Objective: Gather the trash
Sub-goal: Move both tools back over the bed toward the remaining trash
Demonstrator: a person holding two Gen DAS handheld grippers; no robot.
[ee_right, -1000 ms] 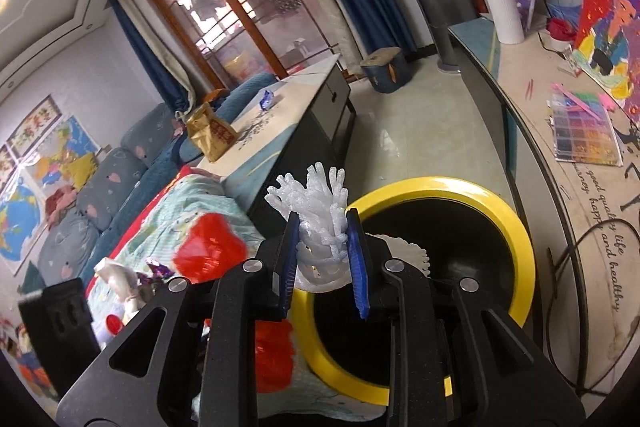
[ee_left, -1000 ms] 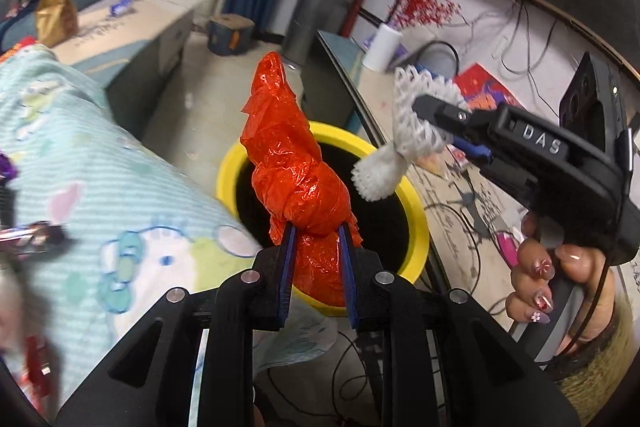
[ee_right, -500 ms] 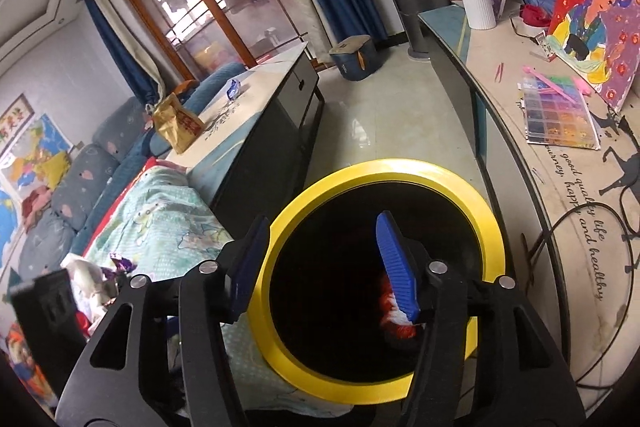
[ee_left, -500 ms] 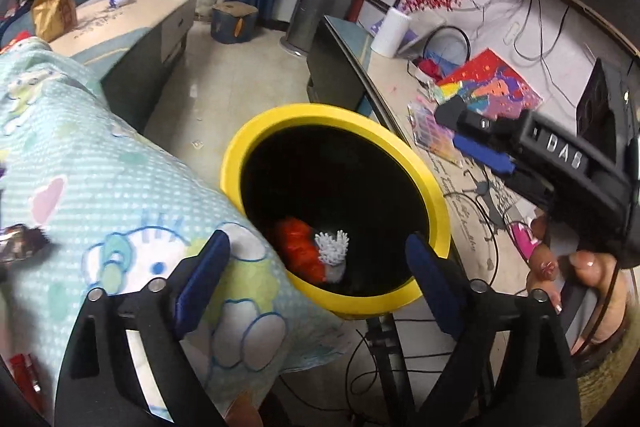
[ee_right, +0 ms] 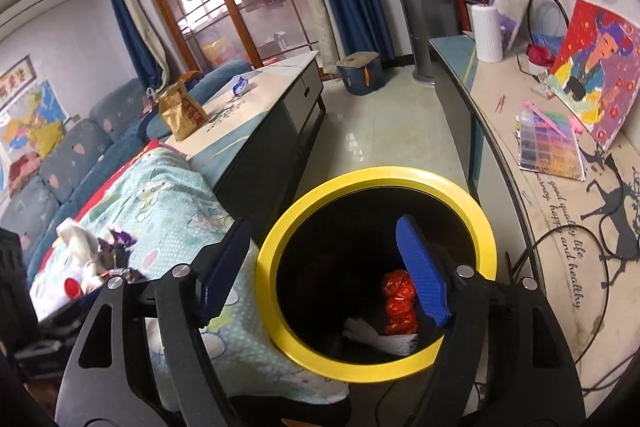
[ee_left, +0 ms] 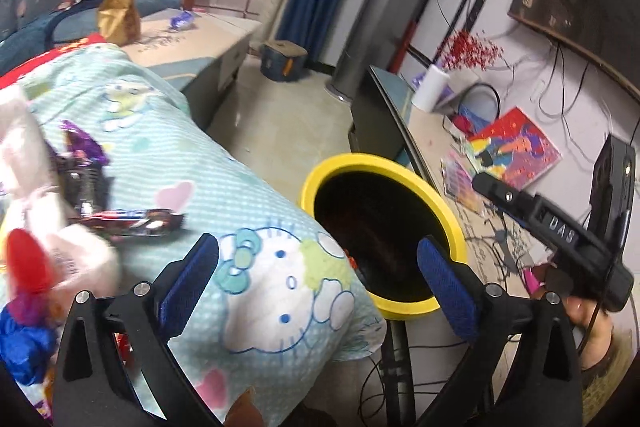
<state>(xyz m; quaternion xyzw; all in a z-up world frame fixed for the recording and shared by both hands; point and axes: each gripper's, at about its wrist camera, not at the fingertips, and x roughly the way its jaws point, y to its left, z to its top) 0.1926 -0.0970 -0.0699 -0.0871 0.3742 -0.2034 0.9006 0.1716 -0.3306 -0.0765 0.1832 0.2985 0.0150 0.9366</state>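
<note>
Cluttered living room, cartoon-print blanket (ee_left: pixel 256 211) at left, yellow-rimmed bin (ee_right: pixel 376 179) beside it. Both loads just let go — red plastic bag (ee_right: pixel 398 301) and white foam net (ee_right: pixel 378 337) now down inside the bin, no longer pinched. Left gripper (ee_left: pixel 318 287) and right gripper (ee_right: pixel 320 269) both opening, empty, nothing between the pads. Two pieces binned, then. Left on the blanket: perhaps four or five wrappers (ee_left: pixel 132 221) and scraps — too blurred to count surely. One bin, two grippers.
</note>
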